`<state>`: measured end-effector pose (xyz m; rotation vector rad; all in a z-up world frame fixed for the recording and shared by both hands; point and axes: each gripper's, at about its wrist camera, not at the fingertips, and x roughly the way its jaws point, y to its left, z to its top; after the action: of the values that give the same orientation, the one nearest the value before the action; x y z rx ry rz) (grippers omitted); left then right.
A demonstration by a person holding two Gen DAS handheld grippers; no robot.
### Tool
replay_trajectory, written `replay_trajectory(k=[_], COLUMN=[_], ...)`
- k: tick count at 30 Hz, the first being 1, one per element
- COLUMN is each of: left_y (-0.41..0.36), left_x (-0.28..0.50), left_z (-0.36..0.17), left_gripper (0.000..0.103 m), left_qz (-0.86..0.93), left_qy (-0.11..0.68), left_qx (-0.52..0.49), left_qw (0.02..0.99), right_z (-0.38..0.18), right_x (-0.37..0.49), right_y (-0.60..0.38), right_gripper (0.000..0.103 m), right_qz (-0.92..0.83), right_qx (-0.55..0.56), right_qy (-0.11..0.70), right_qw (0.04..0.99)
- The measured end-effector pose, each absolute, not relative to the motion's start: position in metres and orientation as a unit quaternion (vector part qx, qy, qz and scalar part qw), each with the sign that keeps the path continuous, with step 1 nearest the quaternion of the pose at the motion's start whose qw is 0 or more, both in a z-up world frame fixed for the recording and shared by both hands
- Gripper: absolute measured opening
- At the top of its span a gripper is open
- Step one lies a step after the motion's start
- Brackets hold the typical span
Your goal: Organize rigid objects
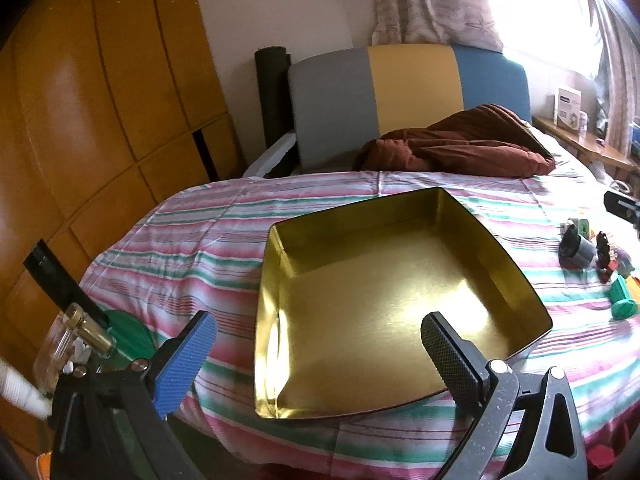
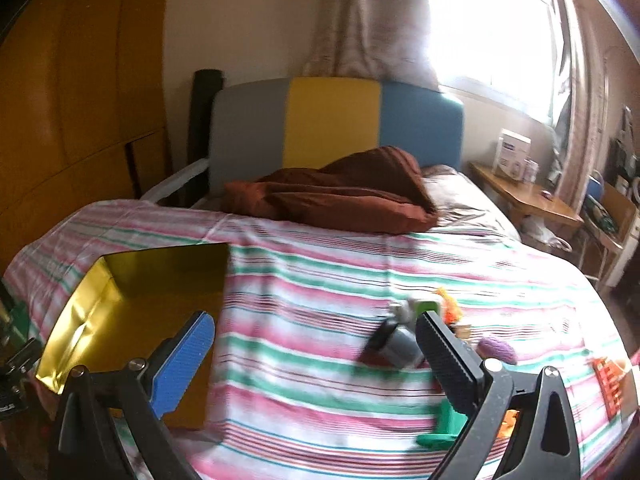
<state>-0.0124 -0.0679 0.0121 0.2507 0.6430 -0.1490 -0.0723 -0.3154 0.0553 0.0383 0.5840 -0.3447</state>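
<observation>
A shallow gold metal tray lies empty on the striped bedspread; it also shows in the right wrist view at the left. My left gripper is open and empty, over the tray's near edge. My right gripper is open and empty above the bedspread, between the tray and a cluster of small objects. The cluster holds a grey and black cylinder, a green cylinder, a purple piece, orange pieces and a dark red figure.
A brown blanket lies at the head of the bed before a grey, yellow and blue headboard. Orange wardrobe doors stand left. A wooden side table with boxes is at the right. A glass bottle sits near the left gripper.
</observation>
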Motion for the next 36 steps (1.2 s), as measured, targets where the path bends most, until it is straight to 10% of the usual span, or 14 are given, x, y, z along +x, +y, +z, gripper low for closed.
replay_trajectory(k=[19, 36], left_y=[-0.144, -0.301], left_x=[-0.011, -0.008], left_z=[0.018, -0.014], left_gripper=[0.103, 0.103], left_qz=[-0.239, -0.380], left_qy=[0.352, 0.414], left_qx=[0.089, 0.152], left_qw=[0.900, 0.813], right_z=[0.018, 0.002], right_x=[-0.150, -0.161], right_y=[-0.556, -0.584], right_gripper=[0.103, 0.103], right_qz=[-0.330, -0.276], right_qx=[0.291, 0.413], right_qy=[0.259, 0.250], right_qw=[0.860, 0.831])
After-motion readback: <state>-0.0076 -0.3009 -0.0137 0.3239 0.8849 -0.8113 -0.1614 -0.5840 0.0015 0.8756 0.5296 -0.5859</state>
